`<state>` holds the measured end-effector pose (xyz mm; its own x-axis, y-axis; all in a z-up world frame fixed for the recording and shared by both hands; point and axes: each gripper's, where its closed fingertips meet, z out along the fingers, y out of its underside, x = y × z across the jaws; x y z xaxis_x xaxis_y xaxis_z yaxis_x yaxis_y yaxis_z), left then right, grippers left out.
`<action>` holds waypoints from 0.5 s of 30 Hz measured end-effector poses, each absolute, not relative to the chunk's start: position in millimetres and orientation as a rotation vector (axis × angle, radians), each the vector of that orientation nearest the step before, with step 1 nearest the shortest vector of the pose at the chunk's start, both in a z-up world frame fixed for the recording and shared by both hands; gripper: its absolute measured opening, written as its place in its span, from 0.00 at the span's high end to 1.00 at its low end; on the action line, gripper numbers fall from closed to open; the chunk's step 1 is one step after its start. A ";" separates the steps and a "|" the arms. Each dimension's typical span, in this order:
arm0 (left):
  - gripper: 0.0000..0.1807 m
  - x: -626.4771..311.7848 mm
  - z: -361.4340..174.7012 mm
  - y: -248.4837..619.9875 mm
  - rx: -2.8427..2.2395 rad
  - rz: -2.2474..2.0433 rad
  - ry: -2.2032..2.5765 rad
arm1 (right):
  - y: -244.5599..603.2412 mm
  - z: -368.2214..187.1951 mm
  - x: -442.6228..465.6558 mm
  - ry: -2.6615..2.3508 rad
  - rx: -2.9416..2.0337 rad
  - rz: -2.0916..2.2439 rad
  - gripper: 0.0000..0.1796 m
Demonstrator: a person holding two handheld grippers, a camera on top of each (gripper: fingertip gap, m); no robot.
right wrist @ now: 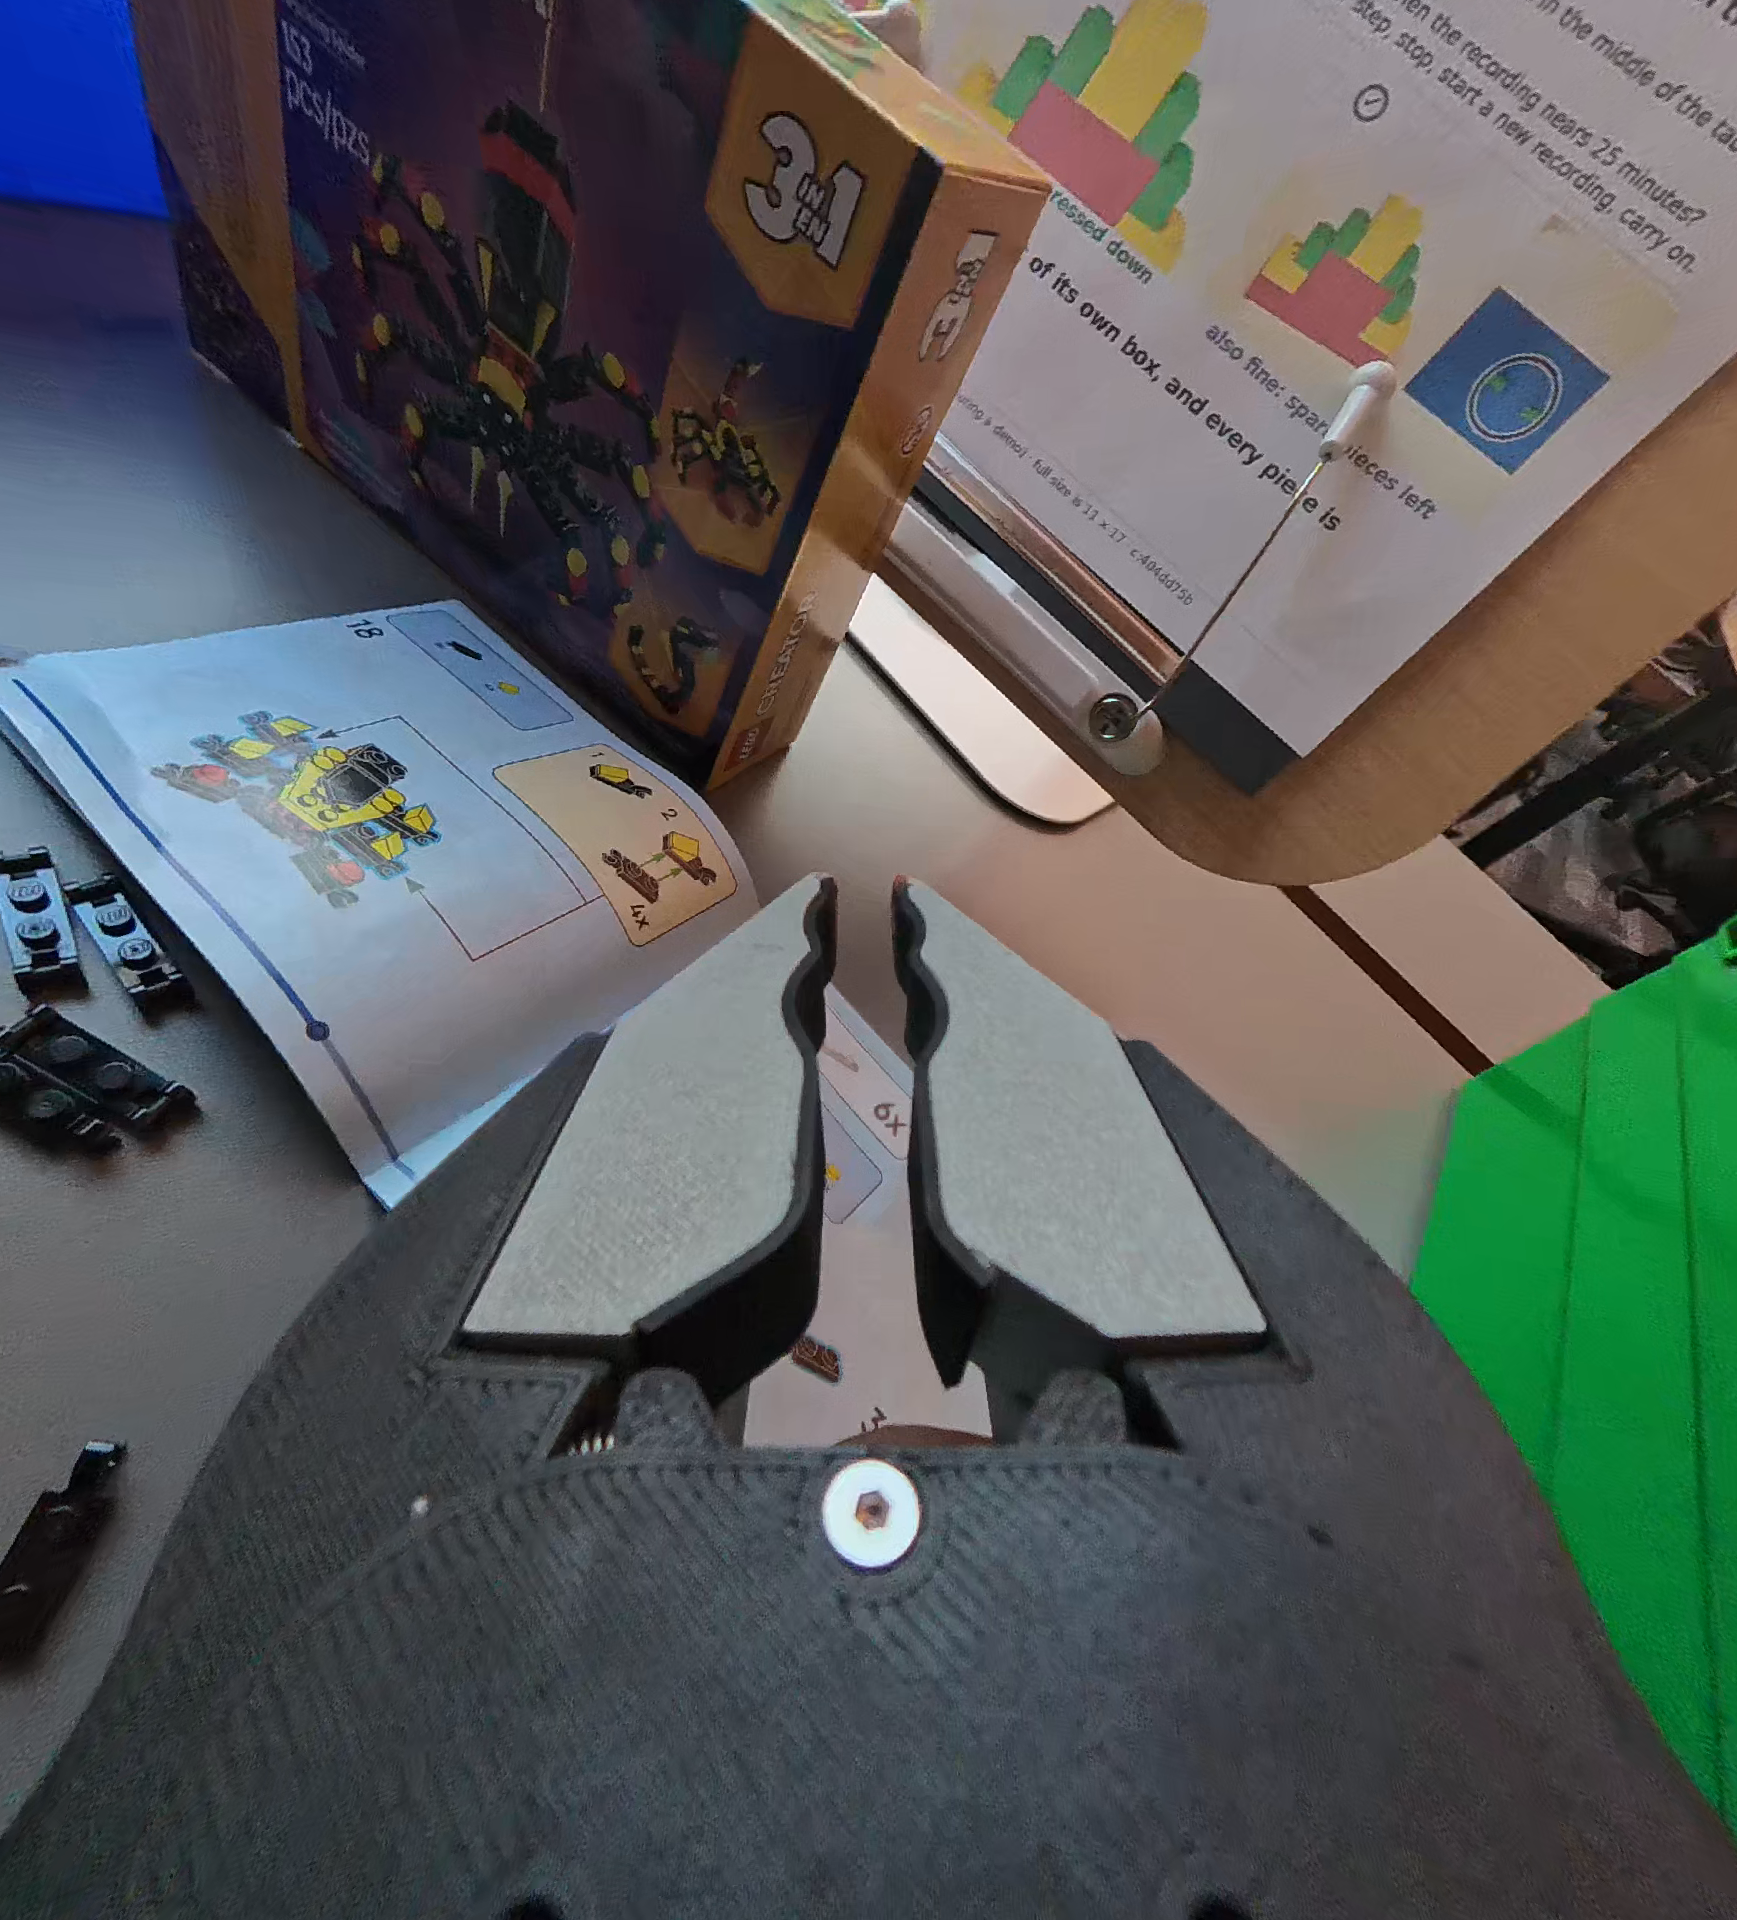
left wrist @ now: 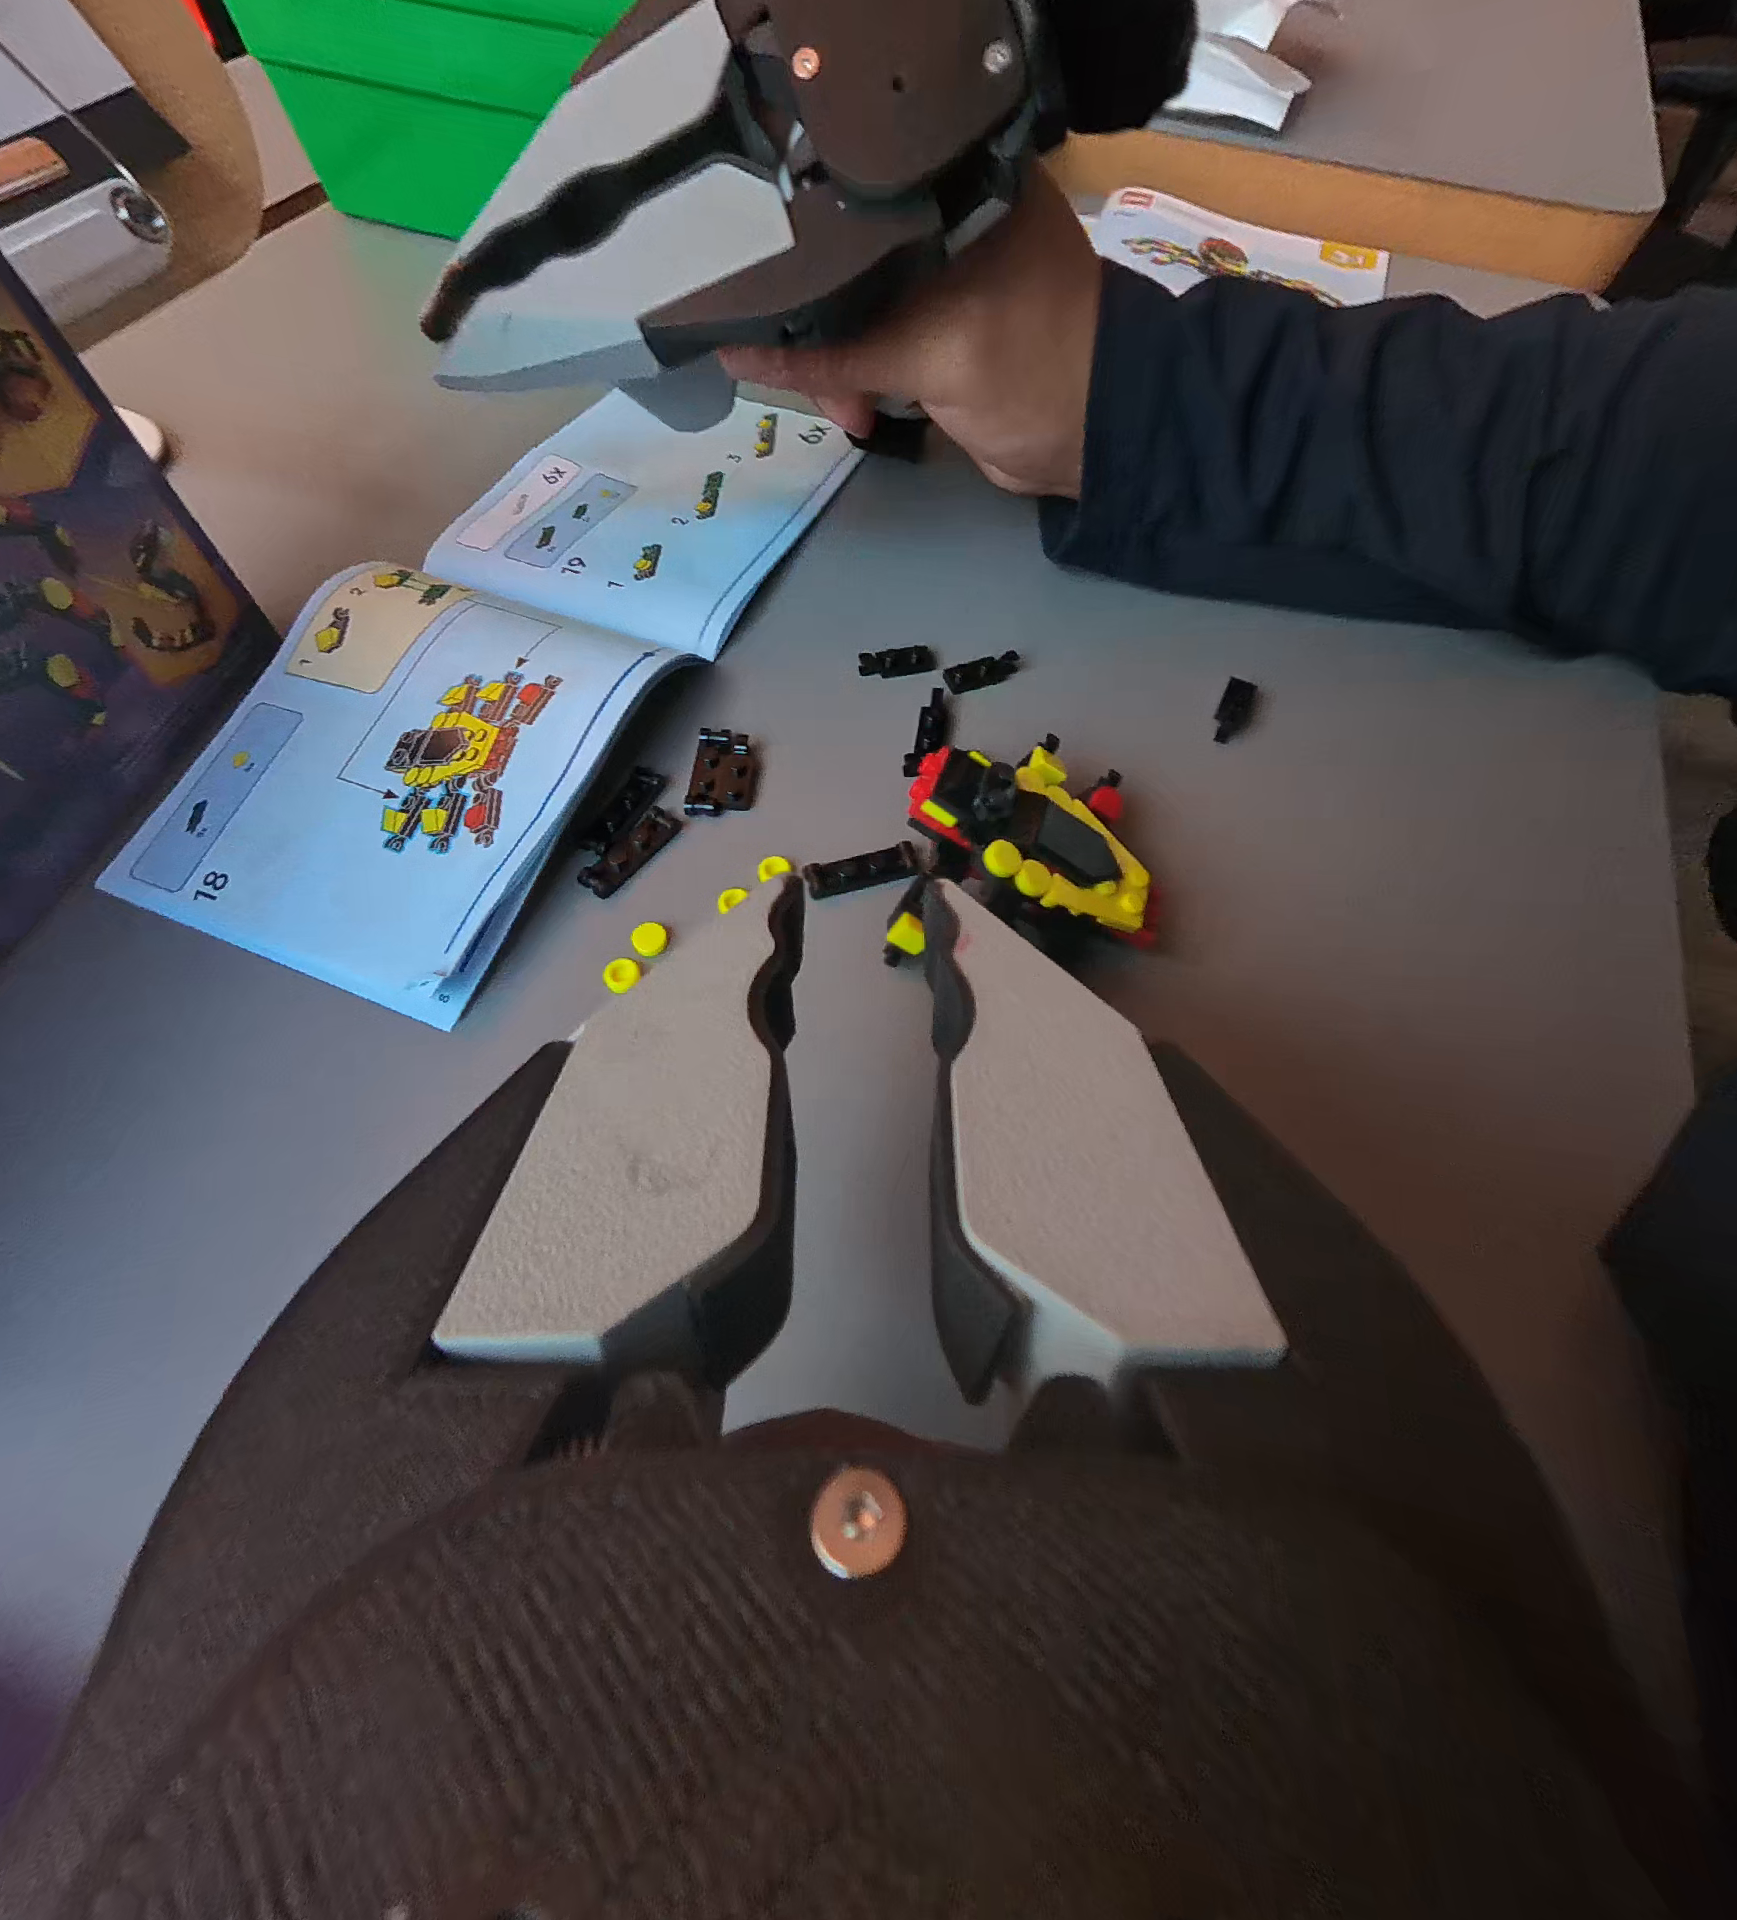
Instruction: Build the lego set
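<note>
Nearest us, our left gripper (left wrist: 862, 902) hangs over the grey table (left wrist: 1363, 1039), jaws parted and empty, tips near loose yellow studs (left wrist: 648, 937) and black plates (left wrist: 720, 769). Just beyond lies the part-built yellow, red and black model (left wrist: 1040, 831). The open instruction booklet (left wrist: 448, 748) sits left of it. Our right gripper (right wrist: 862, 885) hovers above that booklet, slightly open, holding nothing. Farther back stand the set's box (right wrist: 552, 343), a green bin (right wrist: 1653, 1299) and a printed poster (right wrist: 1415, 260).
</note>
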<state>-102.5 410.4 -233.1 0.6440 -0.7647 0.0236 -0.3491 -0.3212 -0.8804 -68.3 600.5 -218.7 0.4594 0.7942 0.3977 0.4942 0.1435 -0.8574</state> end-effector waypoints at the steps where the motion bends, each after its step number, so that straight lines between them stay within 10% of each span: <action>1: 0.88 -101.2 -234.3 409.0 -1.923 -0.544 0.892 | 601.2 -217.4 -68.0 -1.172 -1.510 0.332 0.96; 15: 0.75 -102.3 -234.9 400.6 -1.937 -0.581 0.964 | 594.7 -221.3 -72.2 -1.233 -1.501 0.378 0.93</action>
